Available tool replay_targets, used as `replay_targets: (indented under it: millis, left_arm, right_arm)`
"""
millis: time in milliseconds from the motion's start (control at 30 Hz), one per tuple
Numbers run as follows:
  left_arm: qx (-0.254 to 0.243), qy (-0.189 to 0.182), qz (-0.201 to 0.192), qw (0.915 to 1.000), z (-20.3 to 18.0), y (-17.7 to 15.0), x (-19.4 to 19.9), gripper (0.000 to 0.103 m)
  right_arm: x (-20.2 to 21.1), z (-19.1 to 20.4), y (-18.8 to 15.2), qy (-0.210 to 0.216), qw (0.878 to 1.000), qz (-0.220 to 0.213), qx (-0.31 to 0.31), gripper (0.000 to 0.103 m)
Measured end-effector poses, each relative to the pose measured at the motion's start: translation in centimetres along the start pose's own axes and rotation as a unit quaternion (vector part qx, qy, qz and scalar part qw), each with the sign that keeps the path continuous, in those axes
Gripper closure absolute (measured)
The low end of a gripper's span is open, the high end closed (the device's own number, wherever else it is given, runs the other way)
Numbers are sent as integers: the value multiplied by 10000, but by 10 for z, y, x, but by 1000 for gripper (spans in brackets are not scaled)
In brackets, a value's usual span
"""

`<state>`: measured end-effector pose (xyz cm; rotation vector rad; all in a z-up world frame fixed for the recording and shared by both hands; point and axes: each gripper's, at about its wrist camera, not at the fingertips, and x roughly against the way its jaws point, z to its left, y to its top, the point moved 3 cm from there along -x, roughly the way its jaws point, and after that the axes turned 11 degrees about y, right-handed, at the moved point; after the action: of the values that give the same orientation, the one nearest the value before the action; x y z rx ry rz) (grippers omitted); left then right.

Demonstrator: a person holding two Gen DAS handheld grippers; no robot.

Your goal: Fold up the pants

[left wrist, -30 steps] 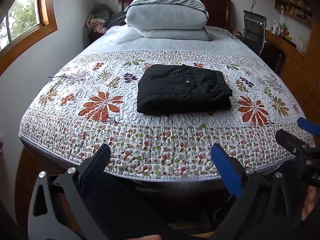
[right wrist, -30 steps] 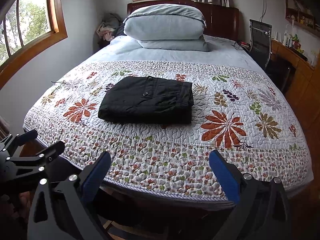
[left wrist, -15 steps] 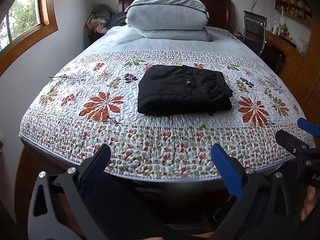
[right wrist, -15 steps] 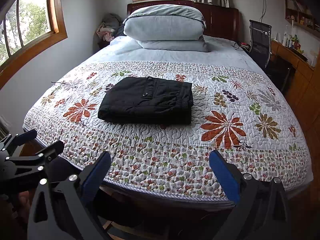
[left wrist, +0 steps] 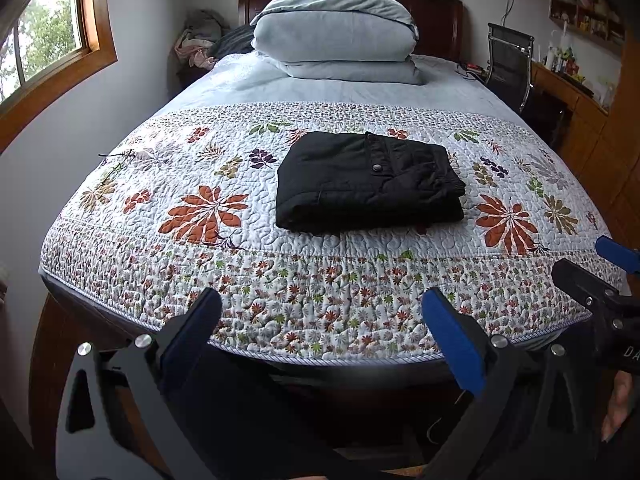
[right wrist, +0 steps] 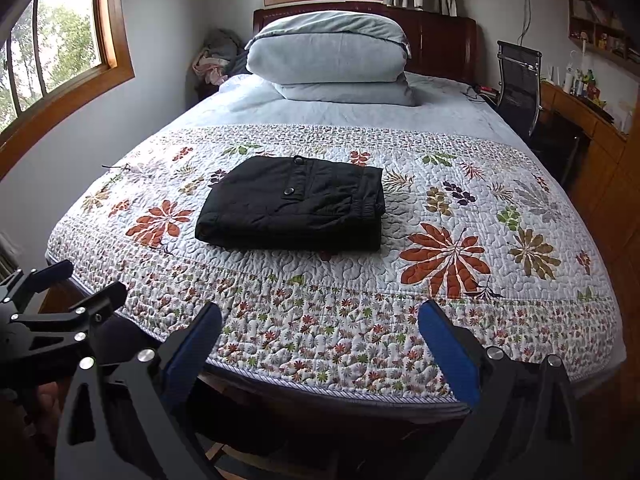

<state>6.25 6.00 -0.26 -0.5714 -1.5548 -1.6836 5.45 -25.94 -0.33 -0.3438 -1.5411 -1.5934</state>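
Note:
Black pants (left wrist: 366, 182) lie folded into a compact rectangle on the floral quilt (left wrist: 200, 264), about mid-bed; they also show in the right wrist view (right wrist: 294, 204). My left gripper (left wrist: 320, 320) is open and empty, held off the foot of the bed, well short of the pants. My right gripper (right wrist: 318, 330) is open and empty too, at the bed's foot edge. The right gripper shows at the right edge of the left wrist view (left wrist: 596, 276), and the left gripper shows at the left edge of the right wrist view (right wrist: 68, 292).
A folded grey duvet and pillow (left wrist: 334, 38) are stacked at the headboard. A pile of clothes (left wrist: 200, 46) sits at the back left. A black chair (left wrist: 508, 60) and a wooden desk (left wrist: 576, 96) stand on the right. A wall with a window is on the left.
Almost nothing has changed; both views have shifted very slightly. The pants stay folded and both grippers stay open.

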Motion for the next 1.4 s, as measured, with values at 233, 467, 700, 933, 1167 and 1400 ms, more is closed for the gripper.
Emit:
replay_targets:
  millis: [233, 467, 700, 933, 1167, 1400]
  left_arm:
    - [17, 25, -11, 10000, 1, 1, 1, 3]
    - [17, 21, -12, 10000, 1, 1, 1, 3]
    - [15, 30, -18, 10000, 0, 1, 2, 3]
    - [2, 31, -25, 10000, -2, 2, 2, 3]
    - [9, 31, -16, 10000, -3, 2, 1, 3]
    - [12, 28, -18, 10000, 0, 1, 1, 3]
  right_arm:
    - [-2, -2, 0, -47, 10000, 4, -30, 4]
    - [0, -3, -1, -70, 10000, -3, -38, 4]
    - [0, -3, -1, -70, 10000, 7, -39, 4]
    - [0, -3, -1, -75, 10000, 9, -48, 4]
    - [-1, -3, -2, -74, 10000, 9, -37, 4]
    - [-1, -3, -2, -72, 10000, 6, -43, 4]
